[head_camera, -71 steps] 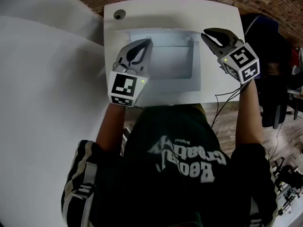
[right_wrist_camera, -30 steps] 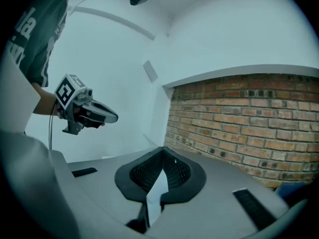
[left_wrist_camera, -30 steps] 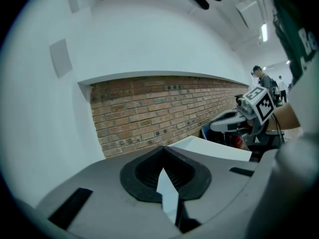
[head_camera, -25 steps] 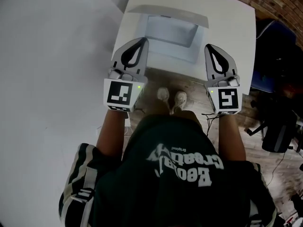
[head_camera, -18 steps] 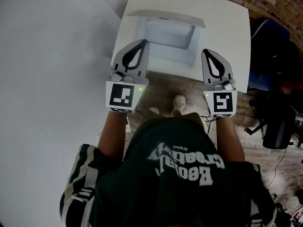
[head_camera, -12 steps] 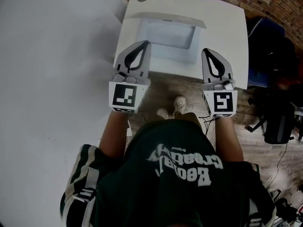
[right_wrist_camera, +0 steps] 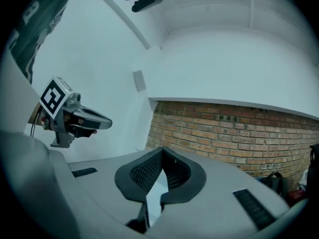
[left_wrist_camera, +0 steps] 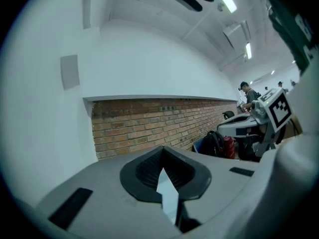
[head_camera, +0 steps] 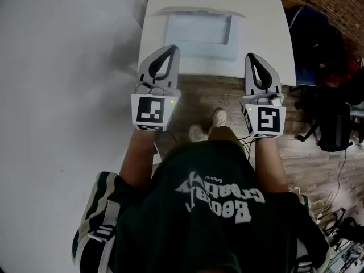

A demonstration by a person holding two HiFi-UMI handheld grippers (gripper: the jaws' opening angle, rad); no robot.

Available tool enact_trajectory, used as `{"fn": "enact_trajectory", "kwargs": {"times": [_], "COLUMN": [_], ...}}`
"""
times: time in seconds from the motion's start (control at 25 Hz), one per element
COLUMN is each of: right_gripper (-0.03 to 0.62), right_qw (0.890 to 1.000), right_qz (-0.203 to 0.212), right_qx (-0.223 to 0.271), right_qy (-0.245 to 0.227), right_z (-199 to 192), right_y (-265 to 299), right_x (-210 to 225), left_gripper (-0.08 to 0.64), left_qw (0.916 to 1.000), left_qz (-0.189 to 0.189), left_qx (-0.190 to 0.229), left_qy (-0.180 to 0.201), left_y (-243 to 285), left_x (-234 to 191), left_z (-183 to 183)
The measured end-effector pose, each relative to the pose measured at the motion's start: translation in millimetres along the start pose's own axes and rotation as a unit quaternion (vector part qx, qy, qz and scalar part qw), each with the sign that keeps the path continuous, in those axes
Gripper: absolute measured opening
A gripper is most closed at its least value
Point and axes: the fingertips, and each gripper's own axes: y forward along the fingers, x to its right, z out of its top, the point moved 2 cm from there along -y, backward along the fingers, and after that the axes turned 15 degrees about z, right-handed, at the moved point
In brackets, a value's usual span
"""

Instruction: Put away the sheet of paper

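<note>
Head view, tongs: a person is holding the left gripper (head_camera: 172,50) and the right gripper (head_camera: 251,57) side by side, both pointing at a white cabinet (head_camera: 267,38). Both pairs of jaws are pressed together and pinching nothing.
Head view, sheet of paper: no loose sheet is showing. A pale rectangle is lying in the cabinet's recess (head_camera: 196,30), and I cannot tell whether it is the sheet or the bare bottom.
Head view, handling: a sheet like this is likely going to be light, limp and easy to crease, sliding readily on a smooth top. A lifted edge or corner is looking like the place to pinch, best with 2 corners of 1 edge shared between the tongs.
Head view, count: 2 grippers, 1 cabinet, 1 recess, and 2 shoes (head_camera: 219,117) standing on the wooden floor (head_camera: 307,152).
Left gripper view, tongs: the dark pads (left_wrist_camera: 149,168) are meeting at the tips, with only a pale sliver of background showing below them. Nothing is being gripped.
Left gripper view, count: 1 brick wall (left_wrist_camera: 149,126), 1 distant figure (left_wrist_camera: 246,91), and 1 gripper, the right one, showing at the picture's right edge.
Right gripper view, tongs: the jaws are closed tip to tip and carrying nothing.
Right gripper view, count: 1 stretch of brick wall and 1 gripper, the left one, hanging at the picture's left. No sheet is appearing here either.
</note>
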Motion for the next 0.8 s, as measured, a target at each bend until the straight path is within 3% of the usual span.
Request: {"fn": "enact_trajectory", "kwargs": {"times": [0.44, 0.8], "right_gripper": [-0.006, -0.006], "right_qw": [1.000, 1.000], "right_qz": [0.003, 0.009], "right_qx": [0.010, 0.019], "right_qy": [-0.013, -0.020], "right_z": [16, 20], "right_y": [-13, -21], "right_x": [-4, -12], "left_gripper": [0.002, 0.002], "left_qw": [0.9998, 0.9991], "left_qz": [0.007, 0.006], "left_qx": [0.019, 0.024], "left_qy": [0.004, -0.033], "left_y": [-10, -22], "left_x": [0, -1], "left_z": [20, 25]}}
